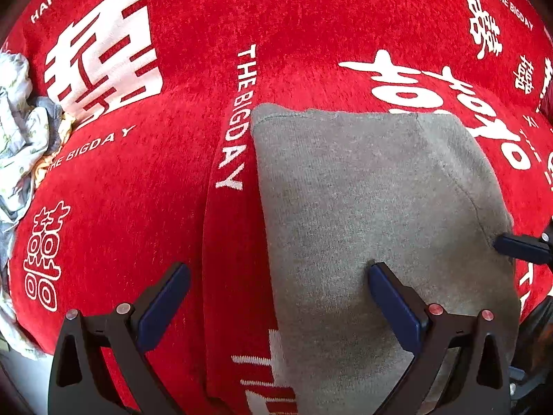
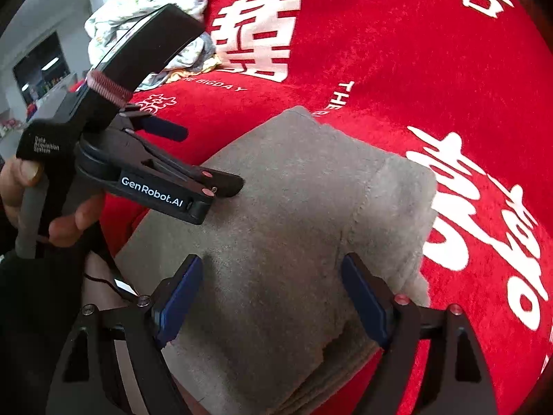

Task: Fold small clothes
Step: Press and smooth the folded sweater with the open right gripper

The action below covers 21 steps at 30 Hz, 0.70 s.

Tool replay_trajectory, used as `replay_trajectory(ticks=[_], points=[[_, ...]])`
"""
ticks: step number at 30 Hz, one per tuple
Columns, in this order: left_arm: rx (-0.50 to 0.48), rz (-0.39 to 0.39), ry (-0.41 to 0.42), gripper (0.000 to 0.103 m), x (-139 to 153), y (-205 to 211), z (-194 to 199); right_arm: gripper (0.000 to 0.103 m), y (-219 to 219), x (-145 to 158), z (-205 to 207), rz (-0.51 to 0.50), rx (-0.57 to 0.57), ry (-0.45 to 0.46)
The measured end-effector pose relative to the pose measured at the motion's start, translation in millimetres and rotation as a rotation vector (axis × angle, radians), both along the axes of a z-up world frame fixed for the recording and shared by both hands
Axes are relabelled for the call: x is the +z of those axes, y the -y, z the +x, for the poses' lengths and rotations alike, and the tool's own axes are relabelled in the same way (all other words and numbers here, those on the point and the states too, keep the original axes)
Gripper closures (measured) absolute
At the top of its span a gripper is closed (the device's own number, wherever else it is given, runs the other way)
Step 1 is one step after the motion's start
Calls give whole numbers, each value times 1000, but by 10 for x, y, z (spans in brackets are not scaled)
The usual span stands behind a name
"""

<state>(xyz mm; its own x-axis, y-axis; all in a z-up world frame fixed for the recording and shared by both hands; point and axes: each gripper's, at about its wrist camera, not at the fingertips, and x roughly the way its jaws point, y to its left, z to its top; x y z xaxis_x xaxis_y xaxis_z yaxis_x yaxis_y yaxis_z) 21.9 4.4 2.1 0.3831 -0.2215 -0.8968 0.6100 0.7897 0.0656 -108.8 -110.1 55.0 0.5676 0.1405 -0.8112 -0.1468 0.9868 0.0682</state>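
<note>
A folded grey garment lies flat on a red blanket printed with white characters. In the left wrist view my left gripper is open just above the garment's left edge, one finger over the grey cloth and the other over the blanket. The right wrist view shows the same grey garment, with a fold seam running down its right side. My right gripper is open above its near part, fingers apart and nothing pinched. The left gripper hovers at the garment's left side, held by a hand.
A heap of light patterned clothes sits at the blanket's far left edge, also seen as the clothes heap in the right wrist view. A fingertip of the right gripper enters from the right. The red blanket spreads beyond the garment.
</note>
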Motion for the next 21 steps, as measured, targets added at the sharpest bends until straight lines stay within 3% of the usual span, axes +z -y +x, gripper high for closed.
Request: replay_trajectory(ticks=[4, 8, 13, 17, 21], points=[[-3, 0, 25, 0, 81, -48, -72, 18, -159, 152, -156, 13, 50, 34], [-6, 4, 33, 0, 64, -86, -148, 18, -360, 75, -263, 48, 116, 2], [4, -10, -1, 0, -11, -98, -117, 18, -308, -372, -271, 38, 60, -127], [4, -4, 8, 0, 16, -87, -142, 18, -222, -331, -292, 105, 28, -120], [2, -15, 15, 0, 113, -131, -203, 18, -291, -220, -352, 84, 60, -104]])
